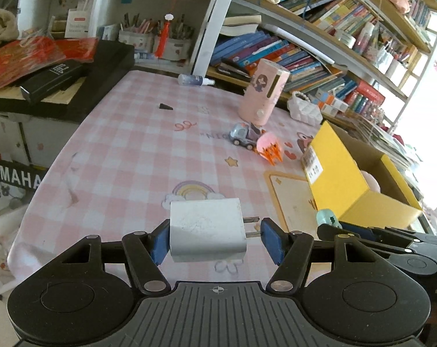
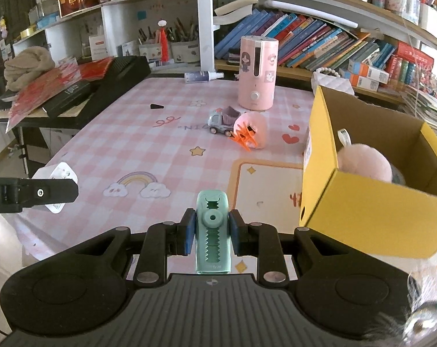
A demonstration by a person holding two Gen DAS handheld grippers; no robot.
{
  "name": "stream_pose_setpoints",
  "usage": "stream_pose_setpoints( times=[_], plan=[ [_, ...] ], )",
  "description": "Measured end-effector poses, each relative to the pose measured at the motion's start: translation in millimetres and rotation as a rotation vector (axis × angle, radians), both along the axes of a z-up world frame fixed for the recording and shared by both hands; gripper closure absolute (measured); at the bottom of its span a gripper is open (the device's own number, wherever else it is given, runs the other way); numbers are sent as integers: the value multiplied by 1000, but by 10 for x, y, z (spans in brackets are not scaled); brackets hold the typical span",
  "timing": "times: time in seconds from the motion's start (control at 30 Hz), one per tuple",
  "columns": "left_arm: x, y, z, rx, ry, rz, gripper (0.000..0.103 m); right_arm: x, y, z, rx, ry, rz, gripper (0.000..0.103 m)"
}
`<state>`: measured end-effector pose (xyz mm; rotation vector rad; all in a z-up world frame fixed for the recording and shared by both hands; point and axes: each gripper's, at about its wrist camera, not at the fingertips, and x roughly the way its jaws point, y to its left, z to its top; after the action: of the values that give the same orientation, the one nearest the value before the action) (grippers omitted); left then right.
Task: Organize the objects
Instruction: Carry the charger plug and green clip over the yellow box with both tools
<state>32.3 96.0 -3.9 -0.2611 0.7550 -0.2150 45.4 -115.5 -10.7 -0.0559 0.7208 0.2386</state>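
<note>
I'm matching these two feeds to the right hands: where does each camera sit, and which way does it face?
Left wrist: sits on the left gripper, looking along its fingers across the pink checked table; its pads clamp a white charger; the right gripper shows at right.
Right wrist: sits on the right gripper, facing likewise; its pads clamp a mint green clip; the left gripper's finger shows at left.
Shared: pink humidifier, toy truck, yellow box.

A home study: crammed bookshelves point(image 2: 319, 37), pen pots point(image 2: 183, 47), toys on a pink checked tablecloth point(image 2: 149, 144).
</note>
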Motion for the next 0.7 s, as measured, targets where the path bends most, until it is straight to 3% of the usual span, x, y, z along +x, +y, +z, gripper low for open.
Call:
stream_pose_setpoints(
  times=[0.43,0.7],
  plan=[
    [-453,-108,9,3,-12,-96,38,-625,-96,-36,19,0,-86,80],
    [-562,-319,23,11,-22,-201,38,-952,-318,-56,35,2,-202,80]
  ],
)
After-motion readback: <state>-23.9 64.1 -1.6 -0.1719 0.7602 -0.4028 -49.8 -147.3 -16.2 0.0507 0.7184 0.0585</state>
